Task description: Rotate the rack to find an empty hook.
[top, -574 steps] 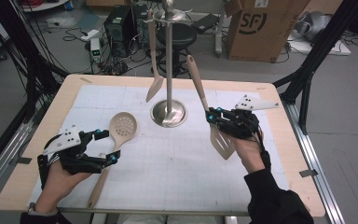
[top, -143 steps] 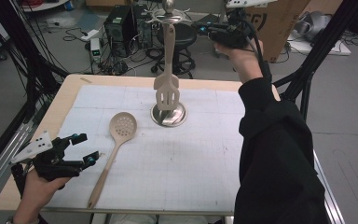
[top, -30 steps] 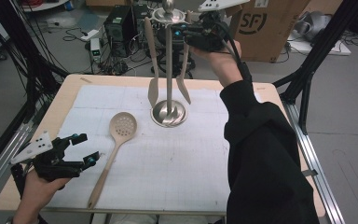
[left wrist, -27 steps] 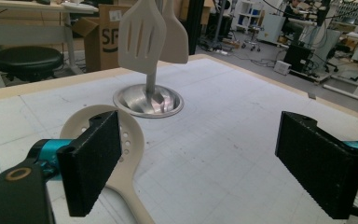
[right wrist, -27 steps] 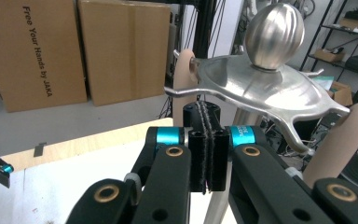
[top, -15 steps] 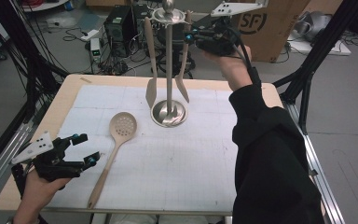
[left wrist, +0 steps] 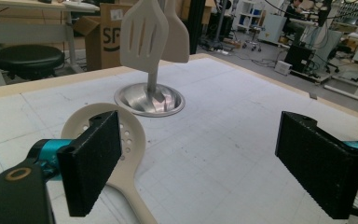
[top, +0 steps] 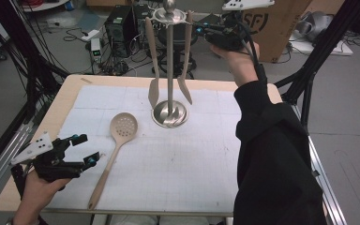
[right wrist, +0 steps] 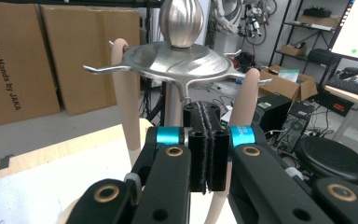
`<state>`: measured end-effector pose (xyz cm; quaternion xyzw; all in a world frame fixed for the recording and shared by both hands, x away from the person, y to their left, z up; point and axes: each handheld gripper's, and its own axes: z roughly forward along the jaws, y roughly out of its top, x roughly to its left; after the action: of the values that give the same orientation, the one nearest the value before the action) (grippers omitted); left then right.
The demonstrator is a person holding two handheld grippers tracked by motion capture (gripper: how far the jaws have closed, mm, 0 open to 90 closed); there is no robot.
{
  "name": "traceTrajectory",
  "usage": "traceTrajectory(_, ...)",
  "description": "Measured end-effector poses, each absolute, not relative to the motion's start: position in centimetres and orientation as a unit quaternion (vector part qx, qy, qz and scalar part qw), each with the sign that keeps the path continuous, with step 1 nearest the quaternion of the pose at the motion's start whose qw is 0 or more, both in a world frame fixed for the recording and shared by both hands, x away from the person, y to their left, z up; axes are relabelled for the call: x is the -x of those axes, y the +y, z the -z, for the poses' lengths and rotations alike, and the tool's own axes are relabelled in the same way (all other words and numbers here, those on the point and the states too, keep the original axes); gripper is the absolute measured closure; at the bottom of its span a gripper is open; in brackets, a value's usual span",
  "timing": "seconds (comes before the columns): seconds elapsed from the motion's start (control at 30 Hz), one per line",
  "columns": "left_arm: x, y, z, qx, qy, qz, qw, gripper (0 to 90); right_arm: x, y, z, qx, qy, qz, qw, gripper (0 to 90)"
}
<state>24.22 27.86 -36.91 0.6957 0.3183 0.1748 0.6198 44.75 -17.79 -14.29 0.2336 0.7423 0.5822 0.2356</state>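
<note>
Hovering right gripper (top: 201, 32), fingers pressed together, beside rack (top: 169, 18)

In the view from my left tongs, the cream slotted spatula (left wrist: 145, 31) loses its handle past the top edge; one black pad (left wrist: 89, 168) covers part of the beige perforated skimmer spoon (left wrist: 131, 140).

left gripper (top: 82, 151): black body, grey three-cornered plate with dark dots, teal collars behind flat black textured pads (left wrist: 91, 165)
right gripper (right wrist: 207, 140): black links, brass-ringed pivots, teal collars, grey plate on top, black cable trailing
right arm: loose black sleeve (top: 272, 154)
left arm: forearm bare
</note>
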Motion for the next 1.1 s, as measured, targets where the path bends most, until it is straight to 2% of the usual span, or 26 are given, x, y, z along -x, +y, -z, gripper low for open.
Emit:
traceTrajectory(0.5, -24.2, 28.1, 36.8, -0.693, 0.320, -0.176, 0.621, 15.0, -44.9, -17.1, 13.8, -0.223, 0.741, -0.591, 0.229, 90.0)
traceTrajectory(1.1, -24.1, 27.8, 36.7, -0.695, 0.316, -0.176, 0.622, 15.1, -43.6, -13.8, 14.1, -0.189, 0.756, -0.590, 0.210, 90.0)
